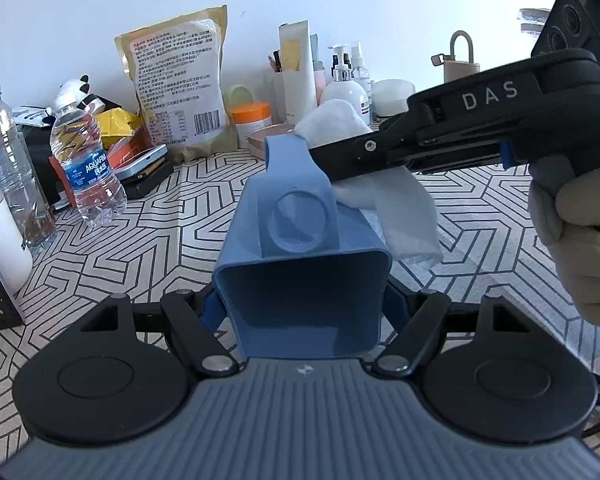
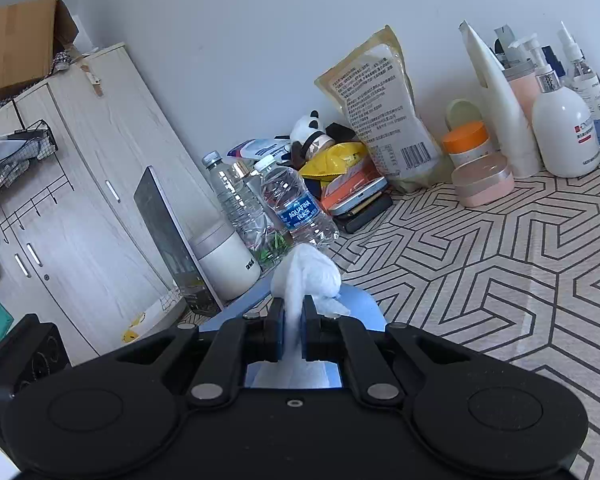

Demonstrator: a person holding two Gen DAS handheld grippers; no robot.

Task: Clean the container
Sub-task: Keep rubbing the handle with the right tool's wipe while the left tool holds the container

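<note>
Both grippers clamped: left (image 1: pixel 300 304) holds blue container (image 1: pixel 300 248), long axis pointing away; right (image 2: pixel 291 332) pinches tissue (image 2: pixel 306 274).

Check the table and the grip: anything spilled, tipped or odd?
Nothing stands out. The left gripper holds the blue container tilted on purpose, and the right gripper pinches the white tissue against it. No spill shows on the patterned tablecloth.

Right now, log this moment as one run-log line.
phase: wiping | left hand-held gripper: shut on blue container | right hand-held gripper: shut on white wipe, against container's outside | inside: untouched
</note>
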